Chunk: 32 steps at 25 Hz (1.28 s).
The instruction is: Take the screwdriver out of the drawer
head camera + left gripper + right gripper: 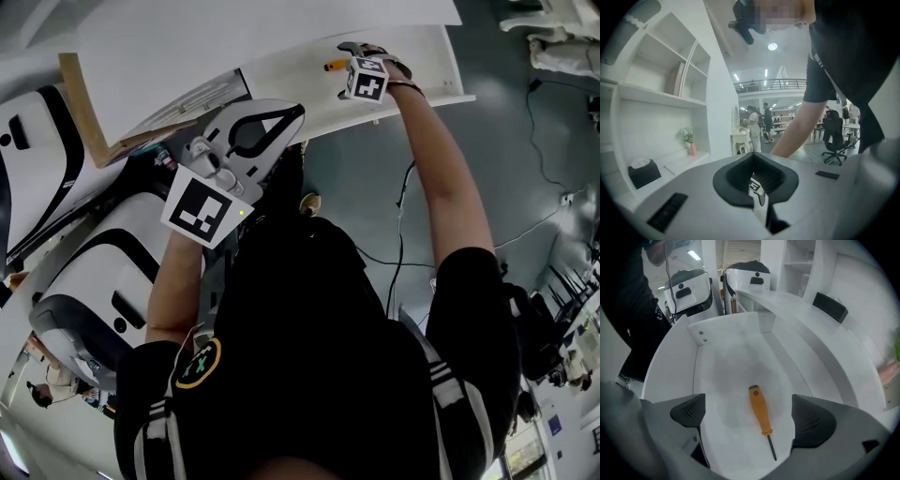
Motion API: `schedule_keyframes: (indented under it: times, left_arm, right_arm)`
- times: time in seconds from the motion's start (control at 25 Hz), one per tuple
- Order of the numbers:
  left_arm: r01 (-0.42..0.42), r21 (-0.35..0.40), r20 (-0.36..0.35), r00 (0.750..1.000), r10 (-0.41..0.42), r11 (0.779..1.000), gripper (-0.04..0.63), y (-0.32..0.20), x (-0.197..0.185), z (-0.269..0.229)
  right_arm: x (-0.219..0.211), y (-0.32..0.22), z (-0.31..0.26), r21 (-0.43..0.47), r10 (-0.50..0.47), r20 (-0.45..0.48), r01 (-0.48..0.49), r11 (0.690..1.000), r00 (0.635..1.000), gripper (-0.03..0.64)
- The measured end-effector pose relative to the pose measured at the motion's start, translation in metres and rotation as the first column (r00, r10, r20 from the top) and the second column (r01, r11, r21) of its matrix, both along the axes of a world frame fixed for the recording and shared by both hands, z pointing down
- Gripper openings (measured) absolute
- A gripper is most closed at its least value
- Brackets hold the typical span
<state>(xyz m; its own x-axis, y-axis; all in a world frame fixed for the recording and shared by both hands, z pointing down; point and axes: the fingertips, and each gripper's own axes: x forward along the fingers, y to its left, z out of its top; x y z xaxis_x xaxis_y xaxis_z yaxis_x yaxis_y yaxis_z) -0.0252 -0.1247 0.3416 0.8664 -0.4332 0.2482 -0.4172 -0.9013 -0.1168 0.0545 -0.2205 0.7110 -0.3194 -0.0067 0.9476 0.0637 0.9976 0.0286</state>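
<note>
The head camera is looking steeply down over the person's shoulders, taking in both arms and the open drawer (417, 58) at the top edge. The camera on the right gripper (750, 416) is pointing down into that drawer from close above, framing the screwdriver (759, 416), which the head view is also catching. The camera on the left gripper (758, 187) is facing out across the room toward the shelves (661, 93), sharing only the person's arm (801, 126) with the head view.

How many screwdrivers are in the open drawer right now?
1. An orange-handled screwdriver lies flat on the floor of the drawer, in line with the gap of the open right claw, not gripped. The claw hides the drawer's nearest part.
</note>
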Motion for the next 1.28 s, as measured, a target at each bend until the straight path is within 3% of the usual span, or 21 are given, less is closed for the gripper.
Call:
schedule_keyframes:
  times: [0.36, 0.6, 0.96, 1.12, 1.28]
  left_arm:
    - [0.011, -0.029, 0.025, 1.000, -0.010, 1.000, 0.017, -0.003, 0.000, 0.012]
    - [0.015, -0.053, 0.037, 0.999, -0.013, 0.998, 0.017, 0.000, -0.004, 0.022]
    - [0.014, -0.067, 0.034, 0.999, -0.012, 0.998, 0.017, 0.001, -0.007, 0.028]
    - [0.010, -0.069, 0.039, 0.999, -0.007, 0.998, 0.017, 0.002, -0.009, 0.030]
    - [0.012, -0.072, 0.034, 0.999, -0.010, 0.997, 0.017, 0.001, -0.007, 0.030]
  right_arm:
    - [-0.008, -0.012, 0.024, -0.028, -0.056, -0.027, 0.055, 0.998, 0.998, 0.577]
    - [-0.005, -0.015, 0.042, -0.056, -0.077, -0.049, 0.075, 0.996, 0.996, 0.522]
    - [-0.006, -0.014, 0.041, -0.083, -0.075, -0.039, 0.071, 0.994, 0.996, 0.504]
    - [0.000, -0.009, 0.040, -0.104, -0.065, -0.040, 0.060, 0.993, 0.997, 0.397]
    - [0.003, -0.004, 0.039, -0.114, -0.064, -0.025, 0.060, 0.992, 0.998, 0.338]
